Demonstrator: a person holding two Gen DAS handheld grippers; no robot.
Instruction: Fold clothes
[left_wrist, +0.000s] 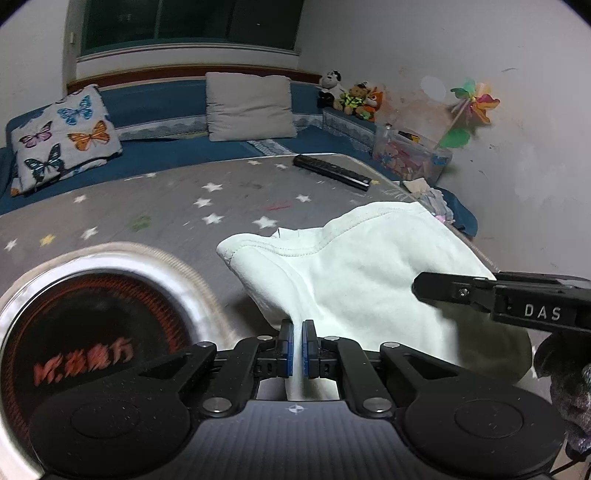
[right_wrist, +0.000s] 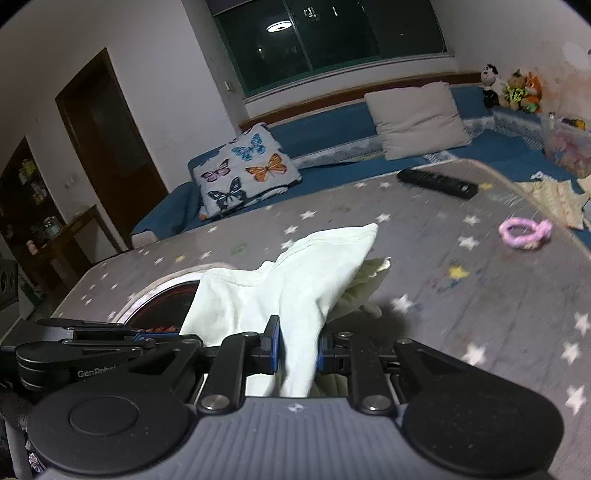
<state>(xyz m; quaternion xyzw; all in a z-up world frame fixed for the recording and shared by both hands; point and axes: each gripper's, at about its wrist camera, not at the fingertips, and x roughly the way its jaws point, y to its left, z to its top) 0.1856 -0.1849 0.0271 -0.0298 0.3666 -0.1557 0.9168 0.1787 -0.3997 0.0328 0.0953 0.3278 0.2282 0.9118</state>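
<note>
Above the starred table (left_wrist: 155, 206), both grippers, left (left_wrist: 297, 345) and right (right_wrist: 298, 349), point forward side by side, each clamped on the raised white garment (left_wrist: 354, 273).

White garment (left_wrist: 343, 273), grey star-print tabletop (left_wrist: 147, 206), butterfly-print pillow (left_wrist: 62, 136), blk remote (left_wrist: 332, 171)

Pale white garment (left_wrist: 354, 266), bunched, above star-patterned surface (left_wrist: 147, 206)
</note>
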